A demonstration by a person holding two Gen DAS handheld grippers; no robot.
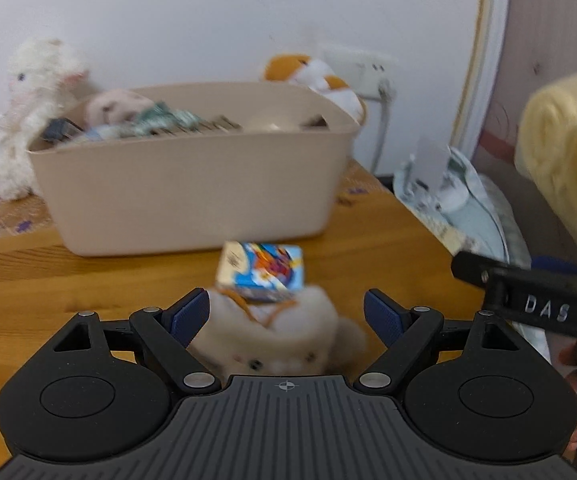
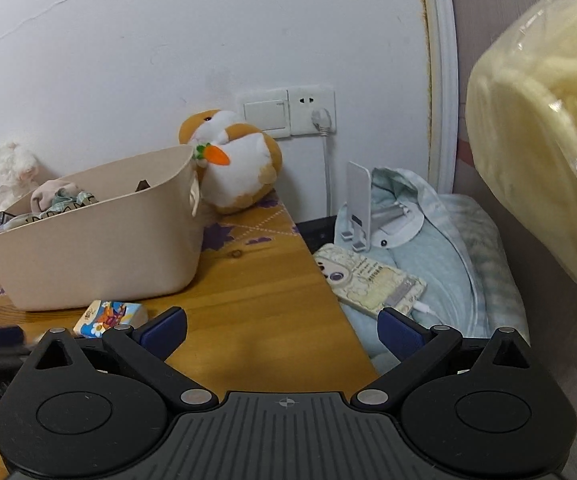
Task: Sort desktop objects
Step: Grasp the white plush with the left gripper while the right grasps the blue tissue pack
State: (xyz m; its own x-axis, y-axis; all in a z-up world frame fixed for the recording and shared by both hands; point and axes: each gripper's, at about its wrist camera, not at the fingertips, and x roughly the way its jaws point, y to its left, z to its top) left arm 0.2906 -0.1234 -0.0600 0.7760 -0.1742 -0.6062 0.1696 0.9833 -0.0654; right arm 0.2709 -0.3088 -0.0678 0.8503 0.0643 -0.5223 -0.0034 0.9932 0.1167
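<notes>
target: beige plush toy (image 1: 276,332) lies flat on the wooden desk (image 1: 48,280), bottom centre of the left wrist view, right between your left gripper's fingers.
left gripper: left gripper (image 1: 286,310) is spread wide, blue pads (image 1: 190,314) either side of the plush, not pressing on it. Nothing held.
axis: blurred, but the plush looks wider across the frame than deep, so its width spans the jaw gap. Tight fit, my read.
nearer hand: left, clearly. Plush does not show in the right wrist view.
right gripper: right gripper (image 2: 282,330) is spread wide and empty, over bare desk near the desk's right edge.
tissue pack: colourful tissue pack (image 1: 260,272) sits just behind the plush, touching or overlapping it, can't tell which. Same pack at lower left of the right view (image 2: 108,318).
bin: beige plastic bin (image 1: 192,200) behind the pack, centre frame. Already holds a pink plush (image 1: 118,108), greenish fabric and dark items; blurred, can't name more.
outside bin: white fluffy plush (image 1: 32,108) on its left, orange-white hamster plush (image 2: 236,160) at its right rim.
risk: closing here could catch the pack too.
</notes>
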